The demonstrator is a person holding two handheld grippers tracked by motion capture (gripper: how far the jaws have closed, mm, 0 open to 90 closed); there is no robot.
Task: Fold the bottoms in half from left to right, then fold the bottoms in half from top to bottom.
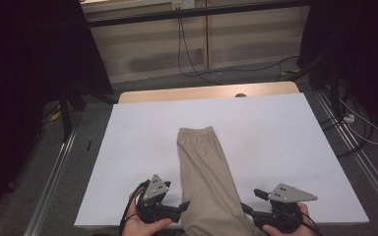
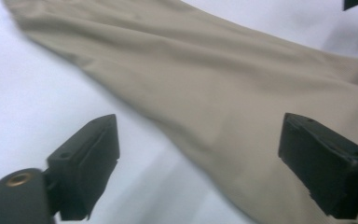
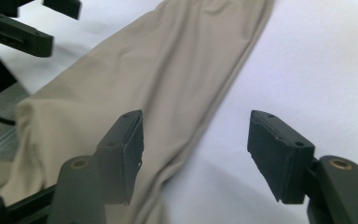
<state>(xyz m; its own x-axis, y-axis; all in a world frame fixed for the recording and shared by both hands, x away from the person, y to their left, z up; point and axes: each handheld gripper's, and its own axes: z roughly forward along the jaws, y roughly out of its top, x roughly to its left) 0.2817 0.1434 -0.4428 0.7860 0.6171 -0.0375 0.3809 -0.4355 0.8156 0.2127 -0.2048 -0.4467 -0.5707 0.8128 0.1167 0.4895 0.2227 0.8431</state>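
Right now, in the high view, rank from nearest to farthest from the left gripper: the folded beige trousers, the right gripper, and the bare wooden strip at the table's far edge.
1. Folded beige trousers, just beside the left gripper, toward the middle.
2. Right gripper, across the trousers at the near edge.
3. Bare wooden strip, at the far end of the table.

Bare white table (image 1: 285,137) flanks the beige trousers (image 1: 204,172).
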